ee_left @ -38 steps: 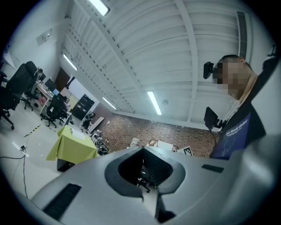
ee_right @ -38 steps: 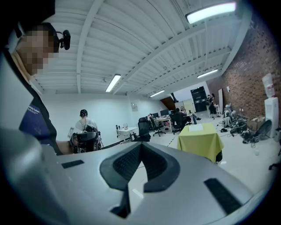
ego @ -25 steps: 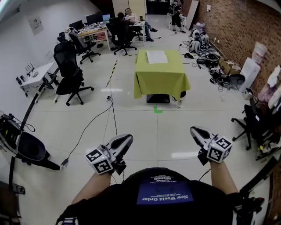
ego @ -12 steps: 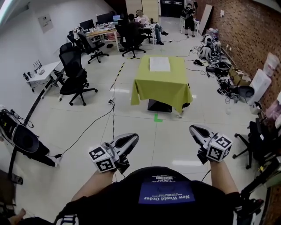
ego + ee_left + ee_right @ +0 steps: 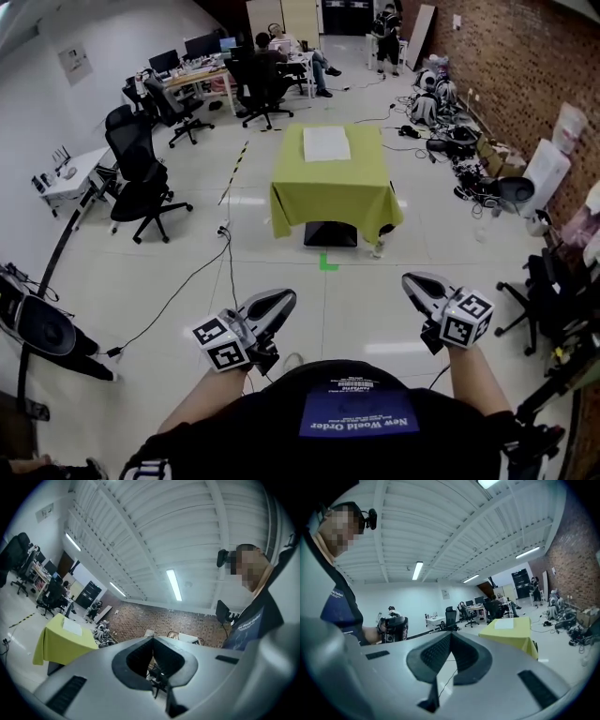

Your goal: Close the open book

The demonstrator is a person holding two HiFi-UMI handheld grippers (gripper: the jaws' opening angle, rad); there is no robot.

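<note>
Lying open on the green-draped surface (image 5: 330, 192), the white book (image 5: 326, 143) is well apart from both tools, across the floor (image 5: 169, 272). The left tool (image 5: 281, 300) and right tool (image 5: 412, 280) are held close to the person's torso, each with its jaws together at the tips and nothing between them.

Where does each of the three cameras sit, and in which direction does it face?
Head view: on the head, facing down at floor and green-clothed table; shows torso, left tongs, right tongs.
Left gripper view: on left tongs, tilted up toward ceiling; shows shut jaws, torso.
Right gripper view: on right tongs, also upward; shut jaws, torso.
Shared: all three see the table.
</note>
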